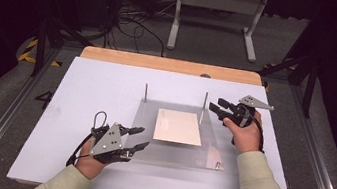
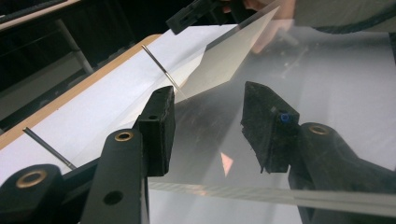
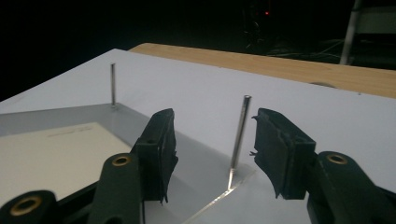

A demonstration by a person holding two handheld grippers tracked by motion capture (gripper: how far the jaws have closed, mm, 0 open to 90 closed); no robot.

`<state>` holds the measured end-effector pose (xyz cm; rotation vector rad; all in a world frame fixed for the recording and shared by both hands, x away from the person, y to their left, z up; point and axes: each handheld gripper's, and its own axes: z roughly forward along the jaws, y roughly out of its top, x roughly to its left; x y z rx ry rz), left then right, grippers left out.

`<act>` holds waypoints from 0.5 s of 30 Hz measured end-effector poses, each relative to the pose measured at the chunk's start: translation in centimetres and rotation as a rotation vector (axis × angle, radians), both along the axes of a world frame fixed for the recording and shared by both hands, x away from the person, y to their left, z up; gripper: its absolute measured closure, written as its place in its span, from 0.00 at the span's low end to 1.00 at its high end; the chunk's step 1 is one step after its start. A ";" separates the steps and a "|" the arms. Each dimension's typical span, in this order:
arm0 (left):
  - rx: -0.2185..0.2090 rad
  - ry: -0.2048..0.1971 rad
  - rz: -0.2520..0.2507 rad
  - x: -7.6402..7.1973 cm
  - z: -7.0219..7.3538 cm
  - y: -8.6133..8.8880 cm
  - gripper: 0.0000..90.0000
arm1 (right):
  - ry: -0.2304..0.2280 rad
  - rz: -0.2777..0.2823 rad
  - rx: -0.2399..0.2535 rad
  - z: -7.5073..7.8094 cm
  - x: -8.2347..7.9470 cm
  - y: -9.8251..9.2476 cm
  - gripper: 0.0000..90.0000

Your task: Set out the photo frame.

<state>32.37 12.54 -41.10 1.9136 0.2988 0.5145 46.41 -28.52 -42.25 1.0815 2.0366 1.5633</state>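
- Viewing from above, I find the clear acrylic plate point(image 1: 173, 148) hard to trace: its rims show as faint lines on the white tabletop point(image 1: 91, 93), at the frame's centre.
- A cream sheet point(image 1: 178, 126) lies flat on the plate, at centre frame; its upper right corner is cut off in the left gripper view.
- Two thin metal pins point(image 1: 204, 102) stand upright at the plate's far corners.
- My left gripper point(image 1: 135, 137), lower left of centre, has its jaws parted at the plate's near left edge; I cannot tell whether the pads press on it.
- My right gripper point(image 1: 219, 106), right of centre, is released: the jaws stand apart either side of the right pin point(image 3: 239, 135), not touching it.
- Bare tabletop lies open left of the plate and beyond the pins, up to the wooden strip point(image 1: 171, 65).
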 end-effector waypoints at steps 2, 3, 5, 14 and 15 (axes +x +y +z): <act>0.002 0.005 -0.004 0.1 0.1 0.0 0.59 | -0.004 0.010 -0.030 0.6 -1.2 -0.1 0.46; 0.000 0.010 -0.005 0.2 0.2 0.0 0.59 | -0.006 0.008 -0.037 0.8 -1.6 -0.2 0.46; 0.002 0.013 -0.008 0.2 0.3 0.1 0.59 | -0.023 -0.003 -0.053 1.3 -3.0 -0.3 0.44; 0.016 0.013 -0.014 0.3 0.6 0.1 0.60 | -0.096 0.018 -0.082 2.7 -7.5 -0.2 0.44; 0.018 0.010 -0.014 0.3 0.6 0.1 0.60 | -0.099 0.019 -0.083 2.8 -7.8 -0.3 0.44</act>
